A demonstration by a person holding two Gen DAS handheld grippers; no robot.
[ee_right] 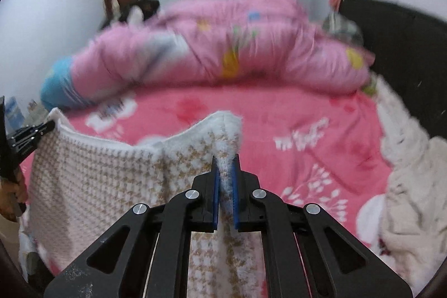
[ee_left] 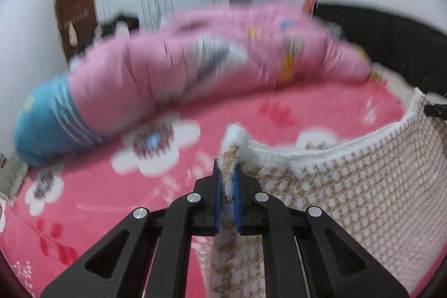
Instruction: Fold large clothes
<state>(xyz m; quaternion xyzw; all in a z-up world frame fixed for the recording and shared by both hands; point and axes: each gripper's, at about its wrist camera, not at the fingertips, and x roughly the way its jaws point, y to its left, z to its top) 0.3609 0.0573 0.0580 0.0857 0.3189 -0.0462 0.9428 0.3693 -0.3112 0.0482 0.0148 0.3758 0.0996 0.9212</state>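
My left fingers point(ee_left: 228, 172) clench one top corner of the white-and-tan knitted sweater point(ee_left: 363, 186), and my right fingers point(ee_right: 225, 166) clench the other. The sweater hangs stretched between them above the pink flowered bed point(ee_right: 279, 113), near a rolled pink quilt point(ee_left: 209, 60).

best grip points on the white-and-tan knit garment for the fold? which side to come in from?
Grip the white-and-tan houndstooth knit garment at the two corners of its white ribbed edge, coming from the near side, across the edge. Both tongs are already shut there: left tongs, right tongs. Held so, the edge spans between them and the body hangs flat above the pink floral bedspread, ready to fold.
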